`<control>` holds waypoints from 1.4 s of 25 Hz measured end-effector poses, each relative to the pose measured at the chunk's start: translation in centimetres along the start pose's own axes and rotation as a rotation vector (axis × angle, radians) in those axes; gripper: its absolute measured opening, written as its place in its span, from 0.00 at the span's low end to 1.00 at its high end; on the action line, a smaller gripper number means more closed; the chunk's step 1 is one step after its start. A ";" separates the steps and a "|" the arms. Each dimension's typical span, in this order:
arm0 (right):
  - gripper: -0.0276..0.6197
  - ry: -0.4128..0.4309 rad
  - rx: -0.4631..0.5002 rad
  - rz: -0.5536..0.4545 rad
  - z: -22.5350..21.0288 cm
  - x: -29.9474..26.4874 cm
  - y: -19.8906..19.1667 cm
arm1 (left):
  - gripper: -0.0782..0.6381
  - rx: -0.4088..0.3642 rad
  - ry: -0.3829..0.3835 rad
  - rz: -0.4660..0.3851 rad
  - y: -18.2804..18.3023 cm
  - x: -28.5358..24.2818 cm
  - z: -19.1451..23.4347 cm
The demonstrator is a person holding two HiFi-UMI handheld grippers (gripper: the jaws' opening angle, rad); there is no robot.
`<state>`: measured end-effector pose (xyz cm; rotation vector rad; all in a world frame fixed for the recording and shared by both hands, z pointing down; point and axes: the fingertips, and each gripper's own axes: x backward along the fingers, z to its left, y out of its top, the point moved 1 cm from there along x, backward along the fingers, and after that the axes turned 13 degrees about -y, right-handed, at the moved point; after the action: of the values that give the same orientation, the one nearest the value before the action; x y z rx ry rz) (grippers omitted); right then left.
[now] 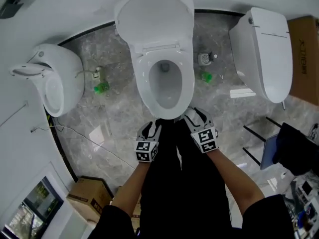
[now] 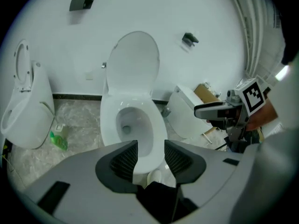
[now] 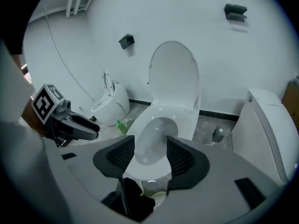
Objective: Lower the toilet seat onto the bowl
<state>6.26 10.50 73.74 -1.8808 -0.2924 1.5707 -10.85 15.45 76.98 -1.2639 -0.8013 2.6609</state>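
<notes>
White seat (image 1: 187, 83) lies flat on the bowl (image 1: 167, 94), lid (image 1: 154, 19) upright behind. I keep left gripper (image 1: 151, 129) and right gripper (image 1: 196, 117) slack, empty, at its front, since lowering looks done.

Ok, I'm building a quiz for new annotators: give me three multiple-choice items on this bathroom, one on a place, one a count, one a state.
1. The left gripper and right gripper hover before which toilet? A left; B middle; C right.
2. How many toilets show? A two; B four; C three.
3. The middle toilet's lid is: A raised; B shut; C missing.
1 B: both hang by its front rim. 2 C: left toilet, middle, right toilet. 3 A: it stands upright at the wall.
</notes>
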 end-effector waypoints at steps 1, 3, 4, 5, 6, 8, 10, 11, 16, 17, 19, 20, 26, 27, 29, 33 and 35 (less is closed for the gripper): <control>0.39 -0.006 -0.011 -0.022 -0.1 1.8 1.7 | 0.37 -0.012 -0.009 -0.025 1.9 1.4 -1.4; 0.39 -0.005 -0.041 -0.084 -0.8 5.2 5.9 | 0.37 -0.039 -0.026 -0.089 6.3 3.6 -3.9; 0.39 0.003 -0.064 -0.123 -1.2 7.1 8.1 | 0.37 -0.057 -0.034 -0.124 8.5 4.7 -5.3; 0.39 0.011 -0.093 -0.164 -1.6 9.2 10.1 | 0.37 -0.081 -0.043 -0.155 10.4 5.9 -6.8; 0.39 0.017 -0.125 -0.205 -1.8 11.4 11.9 | 0.37 -0.107 -0.053 -0.185 12.2 7.3 -8.4; 0.39 0.020 -0.176 -0.280 -2.1 15.6 15.4 | 0.37 -0.140 -0.069 -0.256 15.7 10.7 -11.3; 0.39 0.018 -0.200 -0.343 -2.3 19.3 18.3 | 0.37 -0.158 -0.082 -0.332 19.0 13.9 -14.0; 0.39 0.016 -0.200 -0.373 -2.4 21.0 19.6 | 0.37 -0.174 -0.085 -0.367 20.5 15.4 -15.3; 0.39 0.019 -0.160 -0.519 -3.1 26.7 25.0 | 0.37 -0.272 -0.053 -0.489 26.4 20.0 -19.9; 0.39 0.027 -0.158 -0.536 -3.0 27.6 25.5 | 0.37 -0.271 -0.049 -0.505 26.8 20.7 -20.8; 0.39 0.057 -0.150 -0.553 -2.5 29.0 26.1 | 0.36 -0.276 -0.034 -0.525 27.2 21.9 -22.4; 0.39 0.074 -0.147 -0.554 -2.2 29.5 26.4 | 0.35 -0.286 -0.021 -0.528 27.5 22.4 -23.0; 0.39 0.100 -0.168 -0.584 -0.7 33.1 28.3 | 0.14 -0.274 -0.057 -0.579 28.9 24.8 -26.2; 0.39 0.091 -0.175 -0.596 -0.6 33.8 28.4 | 0.13 -0.287 -0.080 -0.597 29.1 25.2 -26.9; 0.39 0.077 -0.183 -0.615 0.0 35.3 28.3 | 0.13 -0.335 -0.122 -0.631 29.5 26.3 -28.5; 0.32 0.092 -0.145 -0.601 3.3 36.5 26.5 | 0.13 -0.385 -0.167 -0.678 28.6 29.0 -29.6; 0.27 0.092 -0.137 -0.602 5.6 37.1 25.6 | 0.13 -0.392 -0.154 -0.679 27.3 30.7 -29.0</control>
<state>4.32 13.76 28.50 -1.7345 -0.8530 1.0727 -5.52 13.22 27.03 -0.6535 -1.5074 2.1137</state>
